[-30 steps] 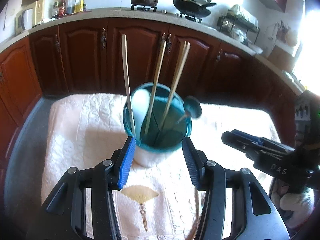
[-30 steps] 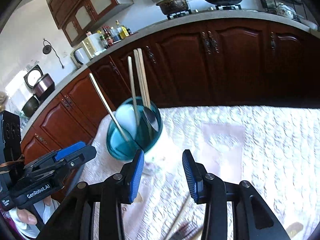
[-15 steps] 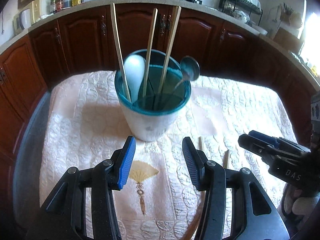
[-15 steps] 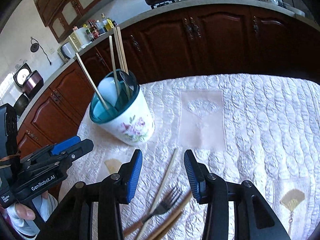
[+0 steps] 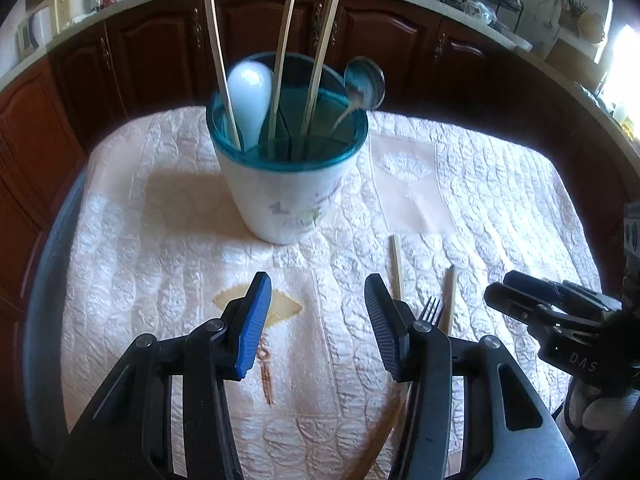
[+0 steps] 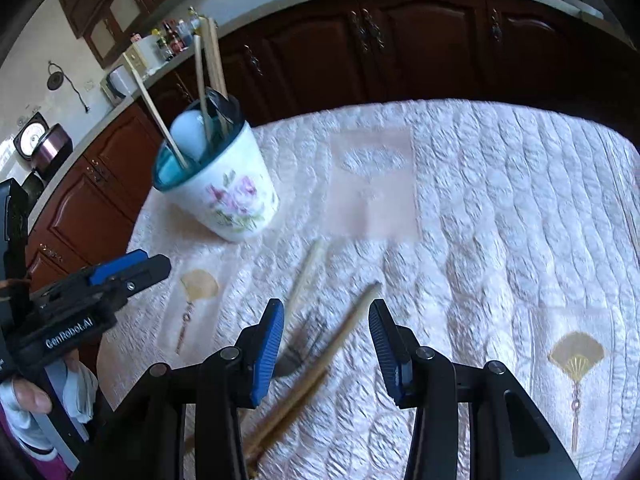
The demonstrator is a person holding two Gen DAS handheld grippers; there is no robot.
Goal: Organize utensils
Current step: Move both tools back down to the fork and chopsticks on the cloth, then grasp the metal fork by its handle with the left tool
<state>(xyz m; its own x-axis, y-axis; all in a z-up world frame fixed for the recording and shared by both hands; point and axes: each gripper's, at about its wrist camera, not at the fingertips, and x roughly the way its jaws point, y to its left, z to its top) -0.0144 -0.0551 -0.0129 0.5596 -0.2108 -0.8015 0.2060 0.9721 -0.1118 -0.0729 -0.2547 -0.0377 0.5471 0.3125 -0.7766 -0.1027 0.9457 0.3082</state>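
Left gripper (image 5: pixel 316 316) has its jaws spread wide and empty, hovering above the quilted cloth (image 5: pixel 160 240) on the surface. Right gripper (image 6: pixel 326 340) is likewise released, jaws parted over a blurred fork (image 6: pixel 304 344) and wooden chopsticks (image 6: pixel 320 368), touching neither as far as can be seen. The floral utensil cup (image 6: pixel 236 200) (teal inside) stands upright at 11 o'clock in the right wrist view, holding chopsticks, a white spoon (image 5: pixel 250 100) and a metal spoon (image 5: pixel 364 84). Bare cloth stretches toward 2 o'clock; dark cabinets (image 6: pixel 400 40) border the far edge.
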